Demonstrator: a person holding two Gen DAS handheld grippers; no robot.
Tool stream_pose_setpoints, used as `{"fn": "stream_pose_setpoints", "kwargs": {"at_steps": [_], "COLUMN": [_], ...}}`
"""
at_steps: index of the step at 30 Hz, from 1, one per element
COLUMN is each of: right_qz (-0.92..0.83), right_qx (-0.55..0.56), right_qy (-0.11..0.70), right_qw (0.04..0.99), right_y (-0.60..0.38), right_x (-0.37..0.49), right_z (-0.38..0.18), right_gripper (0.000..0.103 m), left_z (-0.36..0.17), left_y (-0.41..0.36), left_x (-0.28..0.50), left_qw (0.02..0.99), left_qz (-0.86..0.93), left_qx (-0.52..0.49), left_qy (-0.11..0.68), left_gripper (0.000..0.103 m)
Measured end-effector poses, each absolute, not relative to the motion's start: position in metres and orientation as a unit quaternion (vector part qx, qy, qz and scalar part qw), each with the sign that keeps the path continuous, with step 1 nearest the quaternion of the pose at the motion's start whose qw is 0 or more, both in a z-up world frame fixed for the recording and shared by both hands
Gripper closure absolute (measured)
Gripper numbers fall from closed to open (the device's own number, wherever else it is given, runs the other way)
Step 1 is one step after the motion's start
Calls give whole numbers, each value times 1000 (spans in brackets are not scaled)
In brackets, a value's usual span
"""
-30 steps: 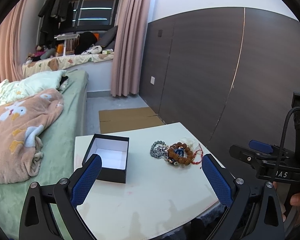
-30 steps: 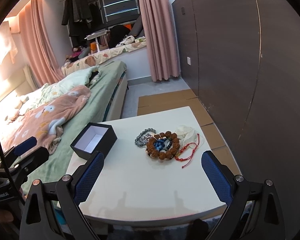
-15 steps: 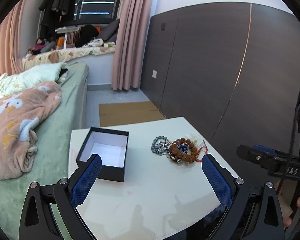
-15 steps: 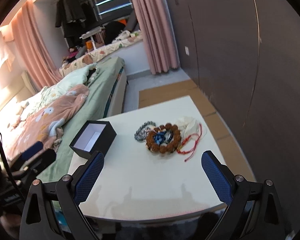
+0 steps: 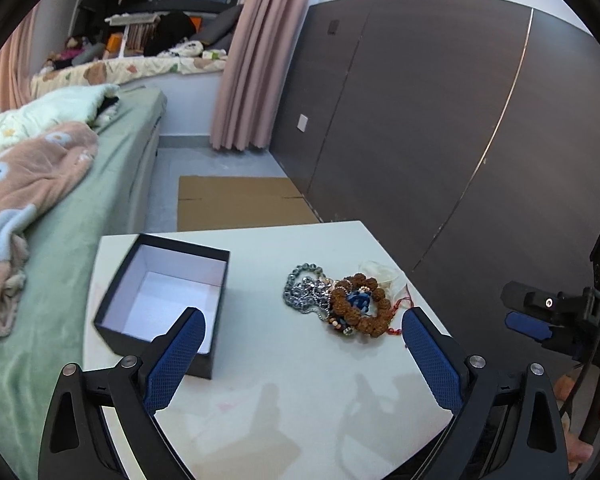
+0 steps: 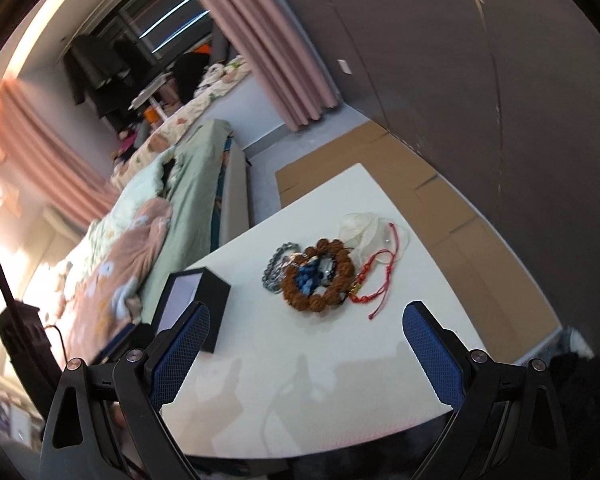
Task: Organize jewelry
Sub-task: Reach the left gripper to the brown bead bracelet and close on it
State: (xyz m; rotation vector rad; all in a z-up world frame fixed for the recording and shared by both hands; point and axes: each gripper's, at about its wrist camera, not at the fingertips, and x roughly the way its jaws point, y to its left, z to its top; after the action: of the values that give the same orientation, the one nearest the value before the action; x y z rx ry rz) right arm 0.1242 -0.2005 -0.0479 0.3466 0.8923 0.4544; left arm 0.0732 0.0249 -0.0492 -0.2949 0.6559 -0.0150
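A pile of jewelry lies on the white table: a brown bead bracelet around a blue piece, a grey bead strand, a red cord and a white pouch. An open black box with a white inside stands to the pile's left. My left gripper hangs open over the table's near part, short of both. In its own view my right gripper is open too, nothing between its blue pads, nearer than the brown bracelet. From the left wrist it shows at the right edge.
A bed with a green sheet and a peach blanket runs along the table's left side. Flat cardboard lies on the floor beyond the table. A dark panelled wall stands close on the right. A hand holds the right gripper's handle.
Both grippers have come closer to the table, so box and jewelry look larger. The right wrist view has tilted and swung left. Nothing on the table has moved.
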Motion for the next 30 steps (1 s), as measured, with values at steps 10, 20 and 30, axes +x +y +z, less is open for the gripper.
{"fn": "stream_pose_setpoints", "kwargs": {"at_steps": [10, 20, 30], "right_qz": [192, 166, 148], "right_qx": [216, 251, 268], "right_qy": [461, 493, 503], "right_qw": [839, 816, 808], "right_y": [-204, -210, -227], "right_x": [167, 183, 190], "right_z": [-66, -88, -95], "right_gripper": [13, 28, 28], "left_z": [-76, -98, -123], "left_y": [8, -6, -20], "left_x": [117, 149, 170], "left_qw": [922, 898, 879], "left_qz": [-54, -92, -77], "left_qx": [-137, -185, -197], "left_qy": [357, 387, 429], "left_gripper": [38, 52, 57]}}
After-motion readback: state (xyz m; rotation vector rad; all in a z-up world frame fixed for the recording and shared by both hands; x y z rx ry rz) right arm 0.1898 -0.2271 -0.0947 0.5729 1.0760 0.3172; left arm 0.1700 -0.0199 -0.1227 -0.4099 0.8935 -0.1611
